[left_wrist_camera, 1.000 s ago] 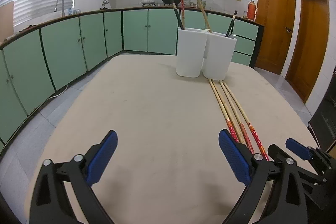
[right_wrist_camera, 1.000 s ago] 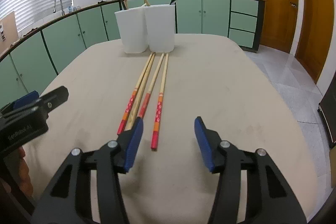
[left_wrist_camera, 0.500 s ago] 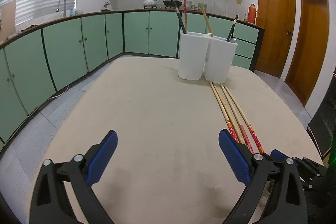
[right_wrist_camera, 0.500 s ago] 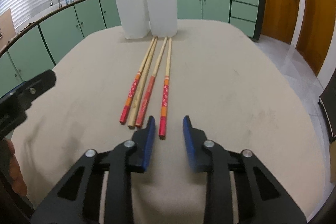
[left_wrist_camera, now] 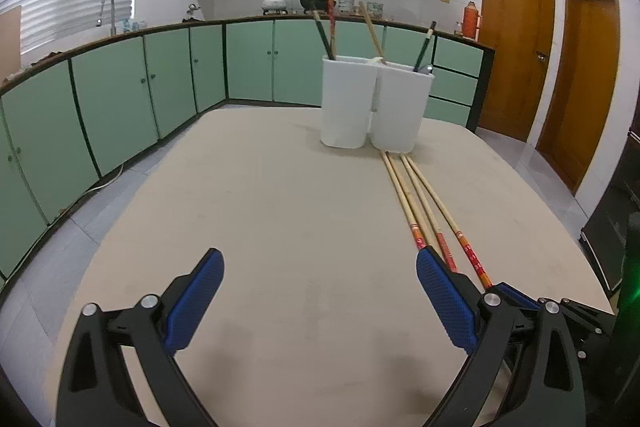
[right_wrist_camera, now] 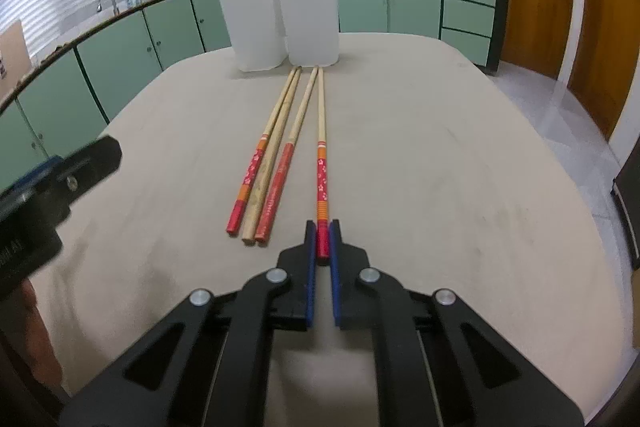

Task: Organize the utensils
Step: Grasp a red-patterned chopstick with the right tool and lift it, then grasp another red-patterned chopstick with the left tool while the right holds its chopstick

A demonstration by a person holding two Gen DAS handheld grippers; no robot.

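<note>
Several long bamboo chopsticks with red ends [right_wrist_camera: 276, 155] lie side by side on the beige table [right_wrist_camera: 440, 167], pointing at two white holders [right_wrist_camera: 280, 23] at the far end. My right gripper [right_wrist_camera: 322, 231] is shut on the red end of the rightmost chopstick [right_wrist_camera: 321, 131], which rests on the table. My left gripper [left_wrist_camera: 320, 279] is open and empty over bare table, left of the chopsticks [left_wrist_camera: 416, 203]. The holders [left_wrist_camera: 376, 103] hold a few upright utensils.
Green kitchen cabinets [left_wrist_camera: 120, 99] and a counter with a sink run behind and to the left. Wooden doors [left_wrist_camera: 516, 39] stand at the right. The table edge drops to a tiled floor [right_wrist_camera: 560, 99] on the right.
My right gripper moved forward and closed from open onto the red end of the rightmost chopstick. The left gripper stayed open, its view shifting slightly.
</note>
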